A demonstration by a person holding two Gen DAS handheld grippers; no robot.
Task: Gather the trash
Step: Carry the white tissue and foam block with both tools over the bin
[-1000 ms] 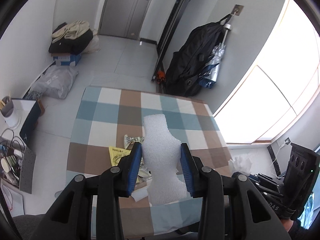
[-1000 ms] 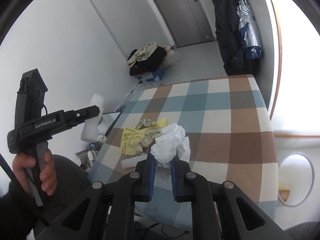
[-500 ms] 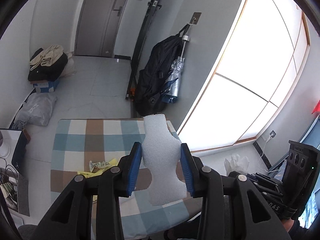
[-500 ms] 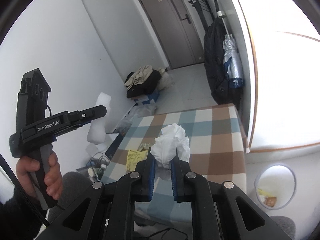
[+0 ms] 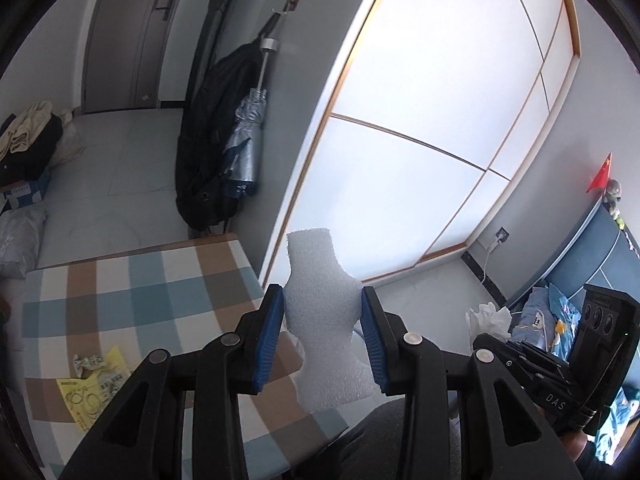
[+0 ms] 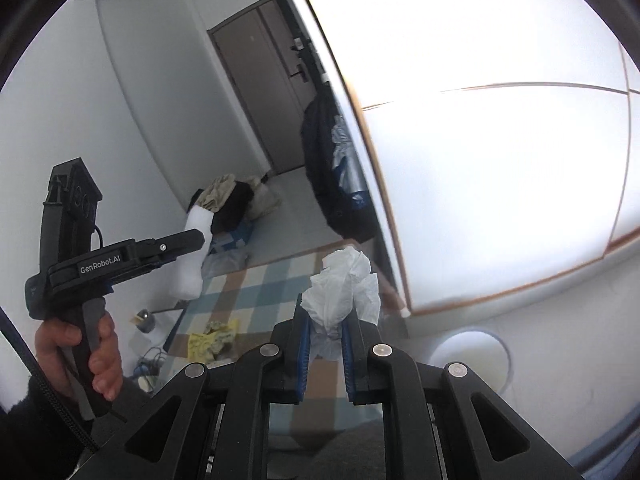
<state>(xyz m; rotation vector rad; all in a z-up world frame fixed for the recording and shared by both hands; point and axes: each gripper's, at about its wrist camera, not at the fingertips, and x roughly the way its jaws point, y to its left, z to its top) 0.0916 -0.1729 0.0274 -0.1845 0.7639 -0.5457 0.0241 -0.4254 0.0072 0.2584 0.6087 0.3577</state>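
My left gripper point(image 5: 322, 332) is shut on a white foam piece point(image 5: 322, 320) that stands up between its blue pads, lifted above the checked table point(image 5: 132, 300). My right gripper point(image 6: 325, 344) is shut on a crumpled white tissue point(image 6: 344, 284), also held in the air. In the right wrist view the left gripper point(image 6: 192, 240) shows at the left with the foam piece point(image 6: 192, 264), held by a hand point(image 6: 96, 356). In the left wrist view the right gripper point(image 5: 488, 344) shows at the lower right with the tissue point(image 5: 488, 318). A yellow wrapper point(image 5: 94, 386) and crumpled paper point(image 5: 86, 362) lie on the table.
A white round bin point(image 6: 470, 360) stands on the floor at the right of the table. A black bag point(image 5: 212, 140) and a folded silver umbrella point(image 5: 246, 148) hang on the wall by the bright window. Clothes point(image 5: 28, 140) and bags are piled near the door.
Both grippers have risen and swung right, away from the table toward the window, each keeping its load. The table has slid to the lower left of both views.
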